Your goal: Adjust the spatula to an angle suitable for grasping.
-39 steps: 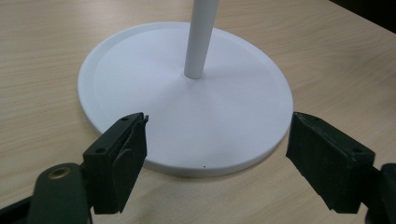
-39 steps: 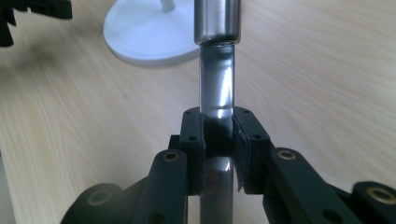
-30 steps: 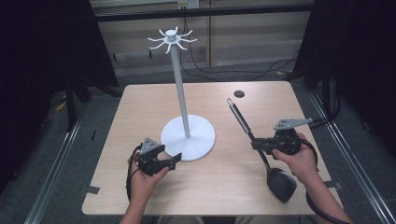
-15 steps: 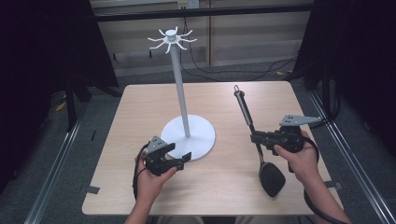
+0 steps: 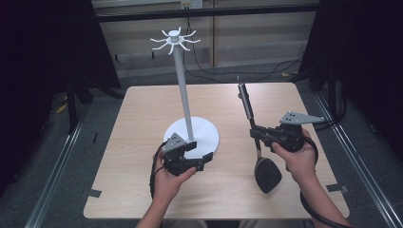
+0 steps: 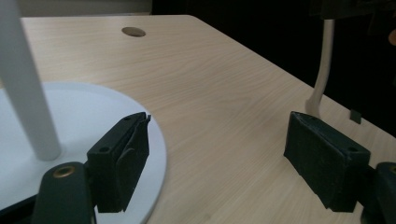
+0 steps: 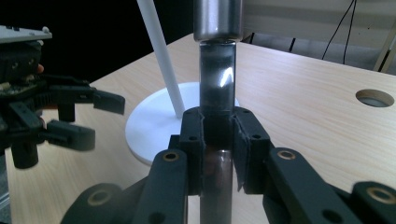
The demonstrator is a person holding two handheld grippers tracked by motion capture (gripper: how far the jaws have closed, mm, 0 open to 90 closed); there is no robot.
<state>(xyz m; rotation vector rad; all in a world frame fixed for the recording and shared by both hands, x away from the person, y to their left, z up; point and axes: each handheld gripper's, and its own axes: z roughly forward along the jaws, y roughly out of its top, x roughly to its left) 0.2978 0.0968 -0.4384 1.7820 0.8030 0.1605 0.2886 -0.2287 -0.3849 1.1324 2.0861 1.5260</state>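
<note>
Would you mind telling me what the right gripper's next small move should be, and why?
Probably lift the spatula higher toward the stand's hooks: the right gripper is shut on its handle, but its blade hangs just above the table, far below the hooks.

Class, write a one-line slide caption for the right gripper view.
Right gripper clamps a spatula handle, with the white stand and left gripper beyond.

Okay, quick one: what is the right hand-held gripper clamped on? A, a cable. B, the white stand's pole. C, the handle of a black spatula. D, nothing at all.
C: the right hand-held gripper is shut on the spatula handle, seen between its pads in the right gripper view, while the stand is apart from it.
</note>
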